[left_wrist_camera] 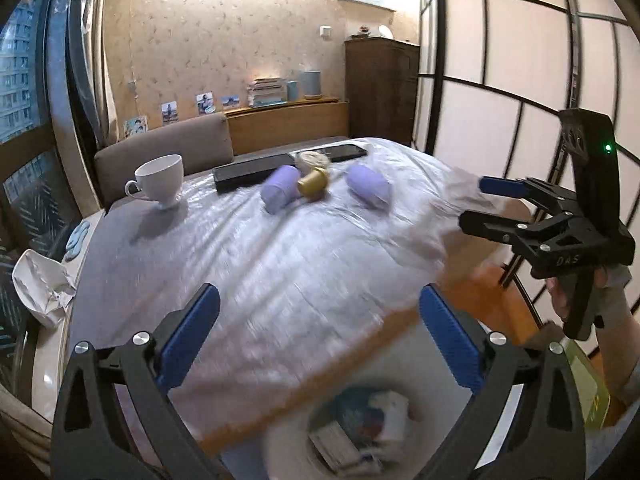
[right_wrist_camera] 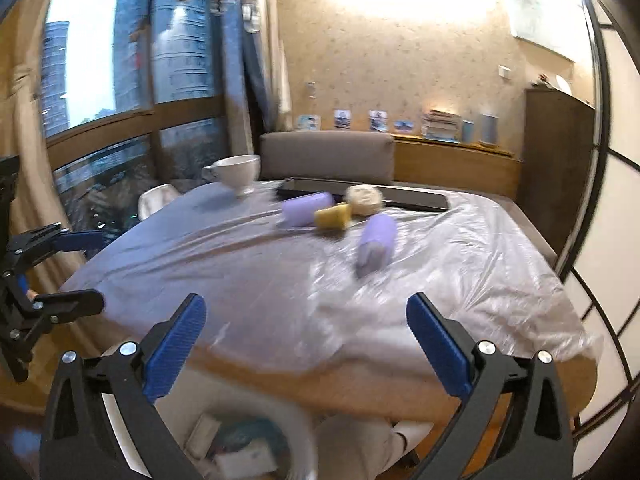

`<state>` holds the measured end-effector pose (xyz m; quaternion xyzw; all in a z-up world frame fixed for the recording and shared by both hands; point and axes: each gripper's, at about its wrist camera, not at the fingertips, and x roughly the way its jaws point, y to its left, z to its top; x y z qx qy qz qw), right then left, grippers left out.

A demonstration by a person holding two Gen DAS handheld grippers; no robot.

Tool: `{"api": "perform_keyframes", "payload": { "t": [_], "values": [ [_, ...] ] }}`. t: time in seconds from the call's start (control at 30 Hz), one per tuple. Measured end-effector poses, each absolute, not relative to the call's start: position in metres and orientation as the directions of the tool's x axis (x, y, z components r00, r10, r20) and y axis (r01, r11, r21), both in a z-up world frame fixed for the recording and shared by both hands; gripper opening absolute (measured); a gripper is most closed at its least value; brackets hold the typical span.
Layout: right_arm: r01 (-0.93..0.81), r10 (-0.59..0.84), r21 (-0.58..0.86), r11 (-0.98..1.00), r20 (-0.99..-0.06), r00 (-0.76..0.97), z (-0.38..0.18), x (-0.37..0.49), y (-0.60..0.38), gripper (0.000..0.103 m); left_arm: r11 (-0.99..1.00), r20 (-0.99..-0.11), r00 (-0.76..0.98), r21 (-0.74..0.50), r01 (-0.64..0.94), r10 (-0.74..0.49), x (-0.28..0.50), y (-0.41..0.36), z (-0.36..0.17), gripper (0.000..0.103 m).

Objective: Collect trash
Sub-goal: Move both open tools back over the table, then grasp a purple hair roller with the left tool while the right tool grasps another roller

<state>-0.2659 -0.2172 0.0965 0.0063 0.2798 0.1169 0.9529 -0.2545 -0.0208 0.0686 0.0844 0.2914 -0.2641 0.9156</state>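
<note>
— What's going on over there? The big round surface (left_wrist_camera: 280,280) draped in clear crinkled plastic fills the middle of both views, and nothing on it is being touched.

— Looks to me like a pause between pickups. At the bottom of each frame, below the near edge, there's a round white waste bin (left_wrist_camera: 360,432) with crumpled paper and wrappers already in it. I'd say something has gone in and the next piece is due.

— And the tongs?

— Both spread wide and empty. The left tongs (left_wrist_camera: 320,336) stand apart over the near edge, nothing between the blue pads. The right tongs (right_wrist_camera: 306,344) are the same in their own view, and at the right of the left camera's frame.

— So what's left?

— Toward the upper middle, well apart from both tongs: two pale purple cylindrical rolls (left_wrist_camera: 280,192), a small mustard-yellow capsule-like cup (left_wrist_camera: 314,186) between them, and a crumpled cream paper wad (left_wrist_camera: 314,160) just behind it. A white footed teacup (left_wrist_camera: 162,180) sits upper left; I'd not count that as trash.

— Next move?

— A long reach across, I'd judge. The plastic looks slippery and the rolls could roll, so close square across one.
</note>
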Motion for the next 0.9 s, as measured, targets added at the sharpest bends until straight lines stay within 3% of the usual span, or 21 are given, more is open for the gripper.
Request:
{"api": "perform_keyframes", "payload": {
  "t": [0.57, 0.67, 0.73, 0.8, 0.9],
  "values": [
    [-0.075, 0.110, 0.080, 0.994, -0.698, 0.707, 0.056, -0.114, -0.235, 0.098, 0.872, -0.718, 0.605, -0.005, 0.490, -0.344, -0.067, -0.068, 0.045, 0.097],
    [-0.078, 0.101, 0.065, 0.995, -0.707, 0.700, 0.052, -0.108, -0.233, 0.098, 0.853, -0.749, 0.572, 0.017, 0.521, -0.335, -0.048, -0.079, 0.037, 0.079],
    [-0.080, 0.101, 0.063, 0.995, -0.714, 0.692, 0.050, -0.105, -0.233, 0.097, 0.844, -0.769, 0.551, 0.028, 0.536, -0.325, -0.037, -0.084, 0.031, 0.056],
    [-0.091, 0.123, 0.084, 0.992, -0.726, 0.676, 0.048, -0.101, -0.233, 0.089, 0.836, -0.788, 0.518, 0.010, 0.549, -0.331, -0.029, -0.087, 0.026, 0.046],
    [-0.081, 0.124, 0.094, 0.992, -0.754, 0.645, 0.044, -0.093, -0.234, 0.087, 0.827, -0.788, 0.511, 0.005, 0.562, -0.343, -0.021, -0.088, 0.025, 0.046]
  ]
}}
